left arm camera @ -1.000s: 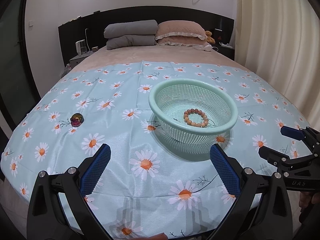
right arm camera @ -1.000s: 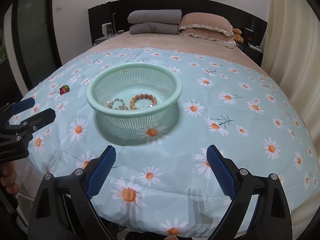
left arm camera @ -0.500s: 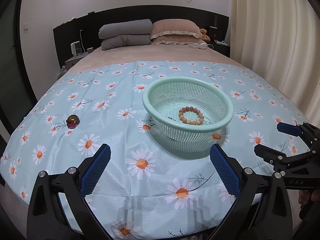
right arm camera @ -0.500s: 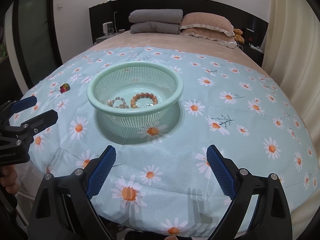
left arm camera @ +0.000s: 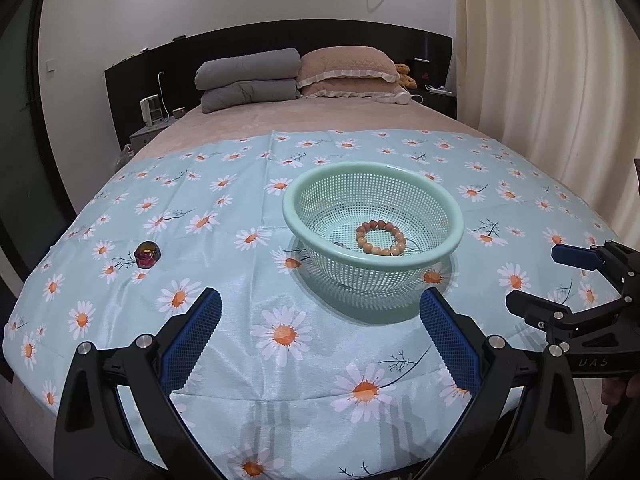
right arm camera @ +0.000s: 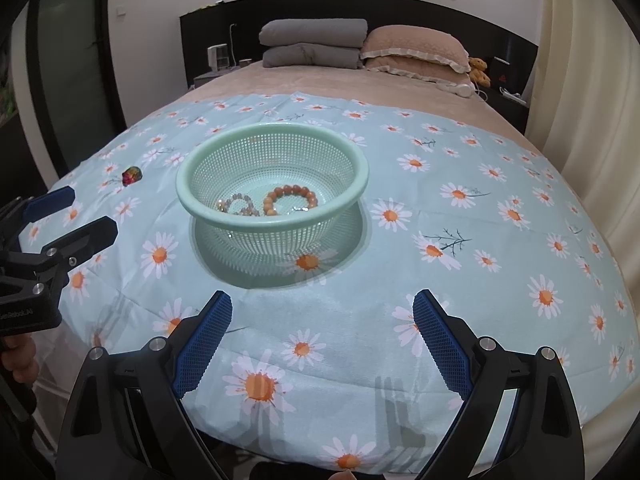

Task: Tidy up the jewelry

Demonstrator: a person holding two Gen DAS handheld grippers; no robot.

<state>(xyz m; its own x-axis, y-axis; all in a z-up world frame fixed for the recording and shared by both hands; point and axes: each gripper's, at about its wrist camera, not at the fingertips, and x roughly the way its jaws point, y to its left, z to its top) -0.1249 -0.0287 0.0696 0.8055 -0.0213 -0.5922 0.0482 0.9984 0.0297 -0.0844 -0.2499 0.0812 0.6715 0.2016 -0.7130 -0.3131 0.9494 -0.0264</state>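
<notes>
Left tongs [left arm camera: 320, 320] and right tongs [right arm camera: 322, 320] are both spread and carry nothing, held above the near edge of the daisy-print cloth [left arm camera: 256, 292] on the bed. The mint basket [right arm camera: 272, 172] contains a wooden bead bracelet [right arm camera: 290, 200] and a pale bead bracelet [right arm camera: 238, 206]. An iridescent ornament [left arm camera: 147, 254] lies on the cloth, well left of the basket.

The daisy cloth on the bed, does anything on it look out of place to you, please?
Yes, one thing: a small dark red, iridescent trinket lies alone on the daisy cloth, left of the green basket. The wooden bead bracelet and a paler bracelet already lie inside. Both grippers are open and empty.
</notes>
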